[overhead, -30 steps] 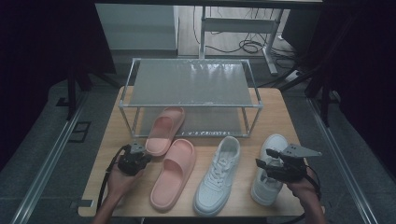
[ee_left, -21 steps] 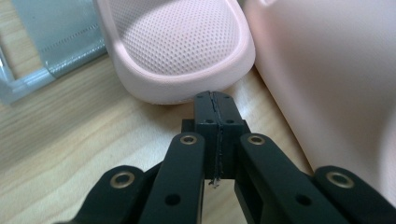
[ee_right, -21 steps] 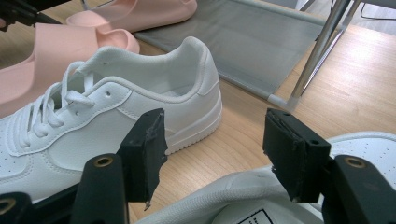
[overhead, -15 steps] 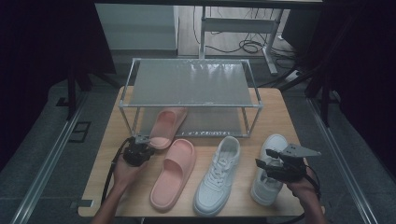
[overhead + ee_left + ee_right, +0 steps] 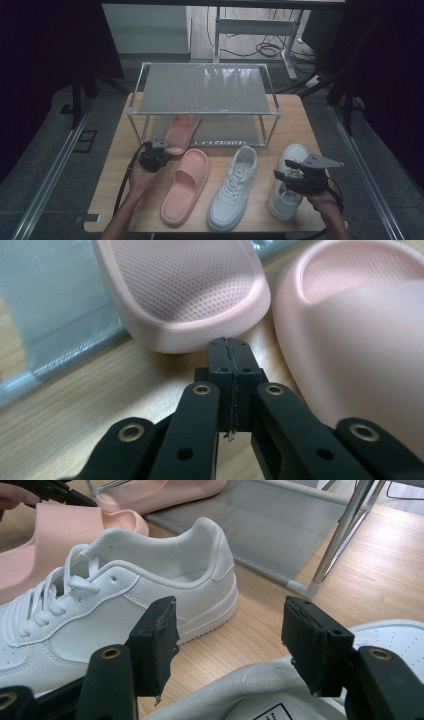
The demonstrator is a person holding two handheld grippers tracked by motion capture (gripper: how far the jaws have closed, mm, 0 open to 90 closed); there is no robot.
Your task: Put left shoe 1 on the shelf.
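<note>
- The left hand-held gripper (image 5: 161, 146) is resting low over the desk (image 5: 120, 150) with its jaws pressed fully together and nothing between them; in the left gripper view the closed tips (image 5: 230, 351) are meeting along a thin seam.
- Directly ahead of those closed tips, the heel of the far pink slipper (image 5: 190, 290) is lying just in front, close to touching; whether contact is being made cannot be told.
- That slipper (image 5: 181, 131) is lying partly on the grey lower shelf (image 5: 225, 131) of the metal rack (image 5: 205, 90), with its heel end jutting out toward the left hand-held gripper.
- Just to the right of the left hand-held gripper, the near pink slipper (image 5: 186, 186) is lying flat on the desk, beside the gripper's jaws but apart from them.
- The right hand-held gripper (image 5: 286, 176) is hovering with its jaws standing wide apart and gripping nothing; the right gripper view is showing its two pads (image 5: 159, 635) spread over the opening of the right white sneaker (image 5: 270, 690).
- That sneaker (image 5: 289, 186) is sitting directly beneath the right hand-held gripper.
- To the left of the right hand-held gripper, the second white sneaker (image 5: 234, 186) is standing on the desk between the near slipper and the right sneaker.
</note>
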